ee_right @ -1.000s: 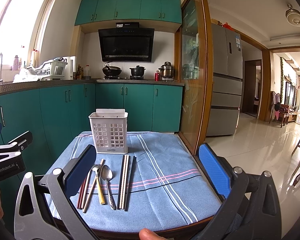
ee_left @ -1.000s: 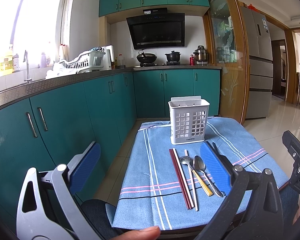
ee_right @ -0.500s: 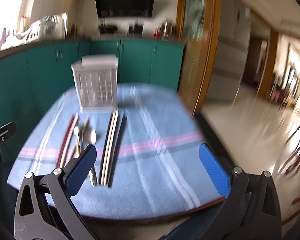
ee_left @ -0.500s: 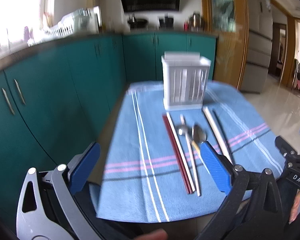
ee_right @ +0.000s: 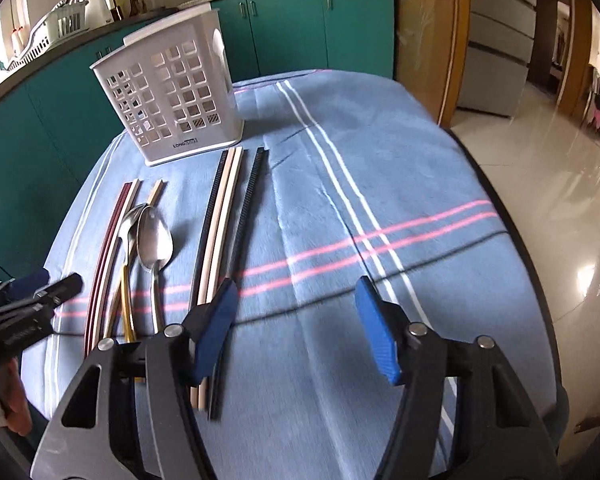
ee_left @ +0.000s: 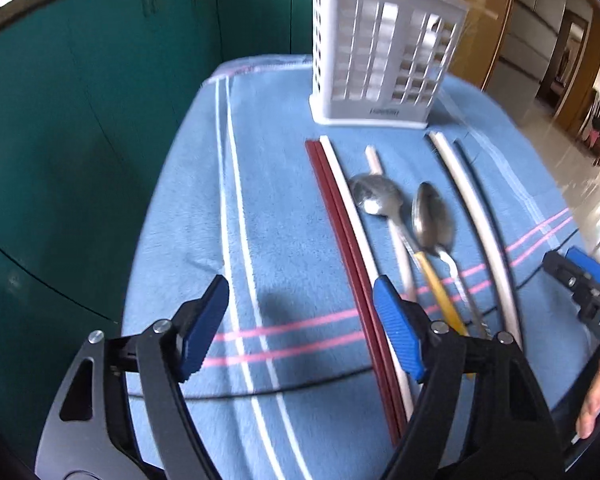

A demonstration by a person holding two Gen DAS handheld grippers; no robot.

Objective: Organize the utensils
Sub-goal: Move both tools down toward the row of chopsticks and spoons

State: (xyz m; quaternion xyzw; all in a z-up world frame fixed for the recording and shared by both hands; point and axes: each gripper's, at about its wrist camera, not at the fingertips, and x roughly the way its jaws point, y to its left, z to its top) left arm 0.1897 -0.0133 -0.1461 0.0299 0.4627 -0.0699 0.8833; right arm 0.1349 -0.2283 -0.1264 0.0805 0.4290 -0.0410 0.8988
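Observation:
A white slotted utensil holder (ee_left: 382, 46) (ee_right: 172, 98) stands at the far end of a blue striped cloth (ee_left: 268, 208) (ee_right: 380, 184). In front of it lie dark red chopsticks (ee_left: 340, 224) (ee_right: 108, 236), white and beige chopsticks (ee_left: 472, 208) (ee_right: 224, 208), black chopsticks (ee_right: 250, 204) and two metal spoons (ee_left: 434, 216) (ee_right: 154, 240). My left gripper (ee_left: 300, 320) is open and empty, low over the cloth just left of the red chopsticks. My right gripper (ee_right: 296, 320) is open and empty, just right of the black chopsticks' near ends.
Teal kitchen cabinets (ee_left: 80, 80) run along the left and behind the table. A glossy tiled floor (ee_right: 560, 160) lies to the right. The other gripper shows at each view's edge: the right one (ee_left: 584, 284) and the left one (ee_right: 28, 300).
Both grippers have moved forward and tilted down over the table, closer to the utensils. The jaws look somewhat narrower than before. Nothing has been picked up.

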